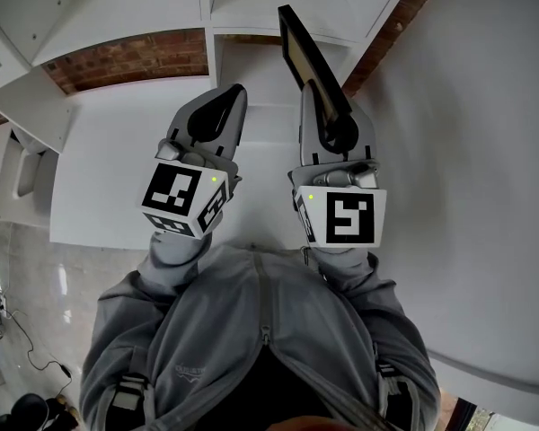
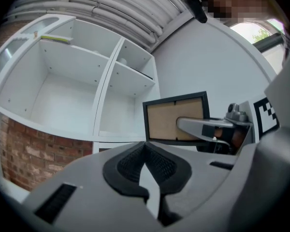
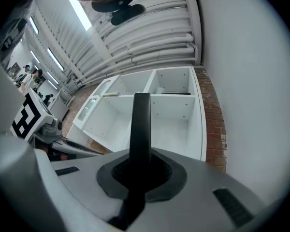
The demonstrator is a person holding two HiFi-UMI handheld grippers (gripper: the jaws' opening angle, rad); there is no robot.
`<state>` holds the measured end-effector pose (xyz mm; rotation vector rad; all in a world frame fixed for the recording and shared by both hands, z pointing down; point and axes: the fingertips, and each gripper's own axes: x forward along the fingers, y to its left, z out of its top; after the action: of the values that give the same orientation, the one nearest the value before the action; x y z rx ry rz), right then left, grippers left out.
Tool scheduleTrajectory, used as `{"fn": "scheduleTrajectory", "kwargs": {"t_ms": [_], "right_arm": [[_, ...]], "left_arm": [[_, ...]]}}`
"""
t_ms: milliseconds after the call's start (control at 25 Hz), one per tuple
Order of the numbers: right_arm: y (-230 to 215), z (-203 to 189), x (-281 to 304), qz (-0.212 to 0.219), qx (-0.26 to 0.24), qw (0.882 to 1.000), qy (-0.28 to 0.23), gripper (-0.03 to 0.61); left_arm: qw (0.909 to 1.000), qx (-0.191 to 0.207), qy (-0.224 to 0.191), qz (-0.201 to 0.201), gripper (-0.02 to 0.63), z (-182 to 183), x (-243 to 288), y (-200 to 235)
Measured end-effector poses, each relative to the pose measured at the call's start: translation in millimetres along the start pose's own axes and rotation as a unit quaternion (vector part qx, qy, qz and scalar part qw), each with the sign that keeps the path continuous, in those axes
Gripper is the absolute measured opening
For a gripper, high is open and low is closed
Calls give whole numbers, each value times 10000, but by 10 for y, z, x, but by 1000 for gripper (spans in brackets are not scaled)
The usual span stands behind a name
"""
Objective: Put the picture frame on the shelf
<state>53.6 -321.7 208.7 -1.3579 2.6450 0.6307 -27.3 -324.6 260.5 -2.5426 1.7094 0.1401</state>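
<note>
My right gripper [image 1: 334, 124] is shut on a black picture frame [image 1: 307, 57], which sticks up edge-on between its jaws [image 3: 140, 124]. From the left gripper view the frame [image 2: 175, 117] shows its brown cardboard back. The frame is held in the air in front of the white shelf unit [image 1: 251, 7], near its right-hand compartments [image 3: 170, 122]. My left gripper [image 1: 217, 113] hangs beside it on the left, shut with nothing between its pads [image 2: 147, 166].
The white shelf unit [image 2: 77, 91] has several open compartments against a red brick wall [image 1: 130, 61]. A white wall [image 1: 467, 151] runs along the right. A small flat item [image 2: 55, 39] lies on an upper shelf. Pipes run along the ceiling.
</note>
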Motion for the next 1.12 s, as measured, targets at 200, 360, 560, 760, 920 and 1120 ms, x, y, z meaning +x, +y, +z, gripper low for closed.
{"fn": "scheduleTrajectory", "kwargs": {"t_ms": [200, 360, 560, 760, 920, 1120], "right_arm": [[-10, 196, 195, 58, -138, 9998, -88, 34], [7, 318, 369, 139, -252, 9995, -93, 35], [55, 388, 570, 256, -516, 9983, -51, 34], [43, 265, 758, 320, -913, 9952, 171, 34], [33, 204, 927, 278, -1587, 9862, 368, 34], [60, 51, 1078, 174, -2663, 9602, 828, 34]], "left_arm": [[9999, 142, -48, -19, 7, 130, 78, 109], [9996, 217, -145, -42, 8, 265, 131, 202], [9992, 301, -235, -70, 6, 396, 173, 288], [9989, 353, -281, -79, 7, 456, 215, 366], [9990, 352, -259, -72, 7, 453, 243, 425], [9991, 329, -258, -59, 8, 454, 234, 496]]}}
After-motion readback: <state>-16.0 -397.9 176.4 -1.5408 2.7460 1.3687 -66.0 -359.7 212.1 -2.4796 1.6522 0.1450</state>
